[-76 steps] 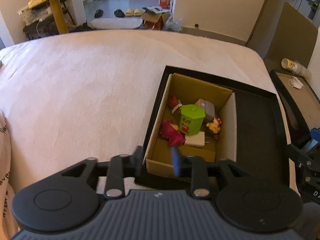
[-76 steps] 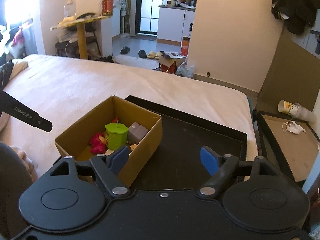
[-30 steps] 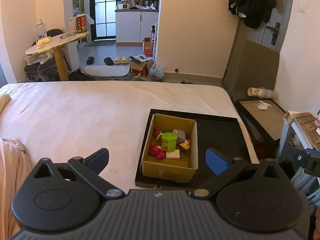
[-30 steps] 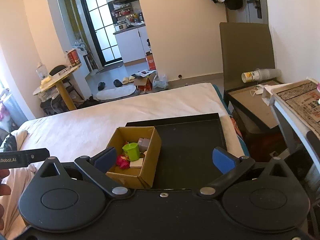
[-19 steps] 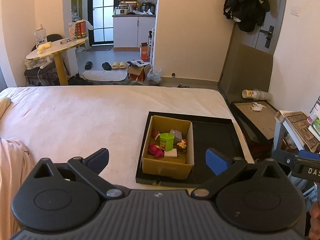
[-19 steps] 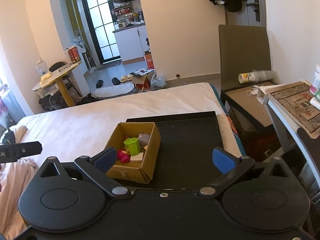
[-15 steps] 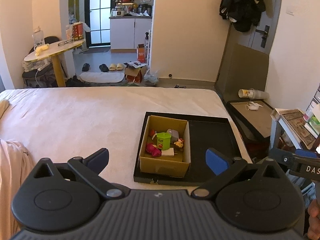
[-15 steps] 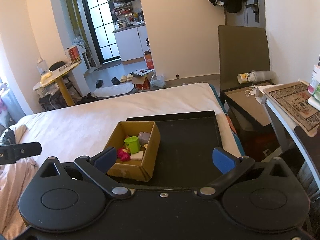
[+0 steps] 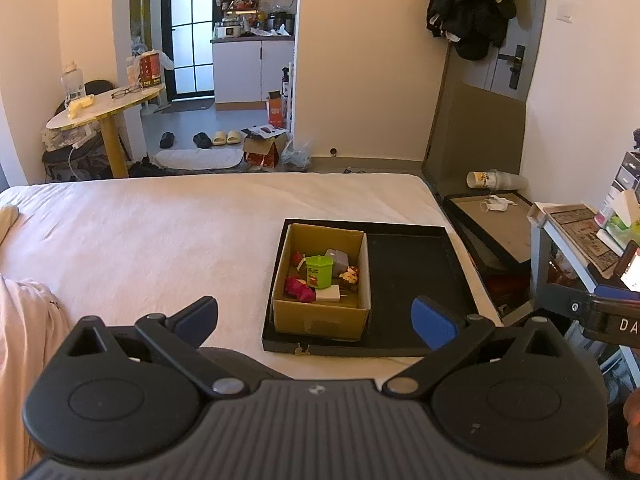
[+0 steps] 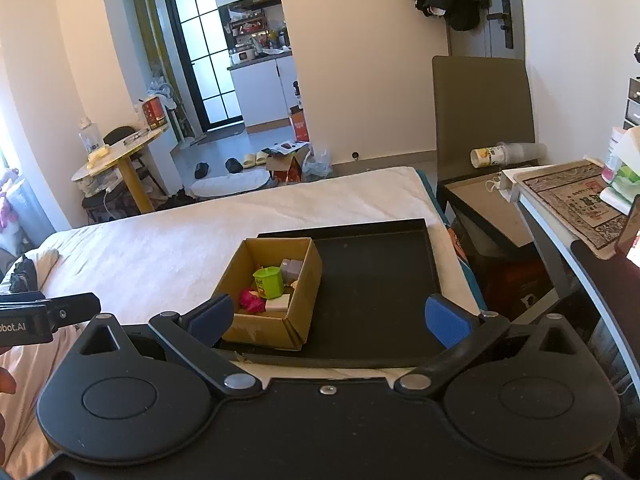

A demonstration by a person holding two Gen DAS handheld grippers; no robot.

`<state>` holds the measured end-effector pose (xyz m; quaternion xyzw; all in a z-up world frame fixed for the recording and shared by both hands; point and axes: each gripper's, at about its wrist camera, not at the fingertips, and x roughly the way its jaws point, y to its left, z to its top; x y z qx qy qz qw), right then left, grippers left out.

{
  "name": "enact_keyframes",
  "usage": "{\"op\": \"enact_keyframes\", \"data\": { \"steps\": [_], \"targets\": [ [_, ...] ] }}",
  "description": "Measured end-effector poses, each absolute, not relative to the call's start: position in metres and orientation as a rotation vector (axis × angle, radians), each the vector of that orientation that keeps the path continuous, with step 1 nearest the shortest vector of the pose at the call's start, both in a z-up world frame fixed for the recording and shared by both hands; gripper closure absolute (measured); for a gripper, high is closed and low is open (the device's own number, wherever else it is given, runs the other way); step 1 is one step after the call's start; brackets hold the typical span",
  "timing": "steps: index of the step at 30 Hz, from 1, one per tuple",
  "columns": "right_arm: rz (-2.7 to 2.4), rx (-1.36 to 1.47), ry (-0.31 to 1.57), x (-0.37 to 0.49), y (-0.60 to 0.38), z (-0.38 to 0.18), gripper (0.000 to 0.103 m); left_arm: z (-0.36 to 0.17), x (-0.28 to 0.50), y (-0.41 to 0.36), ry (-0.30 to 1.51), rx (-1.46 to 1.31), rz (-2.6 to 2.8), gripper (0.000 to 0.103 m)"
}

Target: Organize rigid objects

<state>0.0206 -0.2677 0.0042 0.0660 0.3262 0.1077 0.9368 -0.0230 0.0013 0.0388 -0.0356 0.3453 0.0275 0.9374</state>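
Observation:
A brown cardboard box (image 9: 320, 317) (image 10: 262, 330) stands in the left part of a black tray (image 9: 412, 264) (image 10: 376, 280) on the bed. Inside lie a green lidded pot (image 9: 319, 271) (image 10: 269, 281), a pink toy (image 9: 298, 288) (image 10: 251, 299), a grey block (image 9: 338, 259) (image 10: 291, 269), a white plug (image 9: 329, 294) (image 10: 278, 303) and a small figurine (image 9: 349, 276). My left gripper (image 9: 314, 318) is open and empty, held back from the box. My right gripper (image 10: 328, 318) is open and empty, also held back above the bed's near edge.
The white bed (image 9: 160, 232) spreads left of the tray. A pink cloth (image 9: 24, 320) lies at the near left. A side table (image 10: 576, 200) with a patterned board stands right. A second black tray (image 9: 492, 220) and cups (image 9: 494, 179) lie on the floor beyond.
Both grippers have drawn back and risen away from the box. The left gripper, nearly shut over the box 2.5 s ago, is now open. The box contents have not moved.

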Motion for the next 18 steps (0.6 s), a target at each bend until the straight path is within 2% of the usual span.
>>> {"op": "enact_keyframes", "data": {
  "steps": [18],
  "targets": [
    [0.235, 0.114, 0.621, 0.003, -0.268, 0.014, 0.0, 0.05, -0.037, -0.008, 0.657, -0.042, 0.036, 0.001]
  ]
}}
